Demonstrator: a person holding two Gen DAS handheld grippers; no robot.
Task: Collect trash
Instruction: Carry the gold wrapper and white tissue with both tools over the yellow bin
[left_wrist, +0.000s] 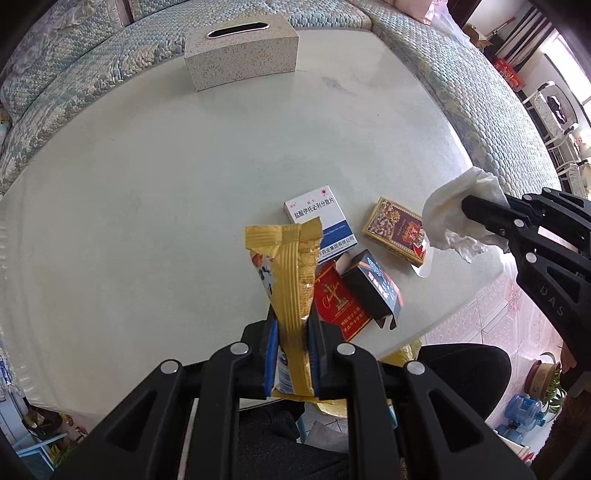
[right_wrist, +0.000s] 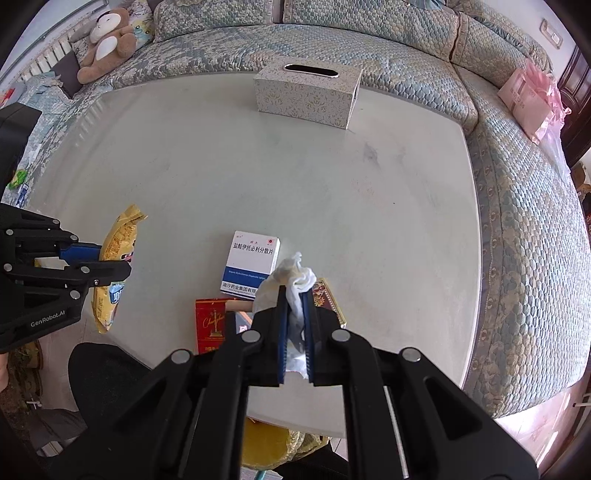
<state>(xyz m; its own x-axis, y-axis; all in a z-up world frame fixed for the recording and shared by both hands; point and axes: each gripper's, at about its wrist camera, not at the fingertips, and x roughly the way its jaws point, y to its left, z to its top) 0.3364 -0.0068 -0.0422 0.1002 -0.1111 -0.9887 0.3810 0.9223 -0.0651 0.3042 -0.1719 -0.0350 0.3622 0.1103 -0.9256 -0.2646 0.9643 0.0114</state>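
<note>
Table (left_wrist: 147, 184), slotted tissue box (left_wrist: 242, 55) (contents unseen)

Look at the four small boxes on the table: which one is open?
The black box, its end flaps open; the white box, red box and gold box are shut.

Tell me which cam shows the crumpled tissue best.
Left wrist view: the crumpled tissue shows side-on and nearly whole, clamped in the right gripper above the table. In the right wrist view the gripper's own fingers cover most of it; only the top tuft sticks out.
</note>
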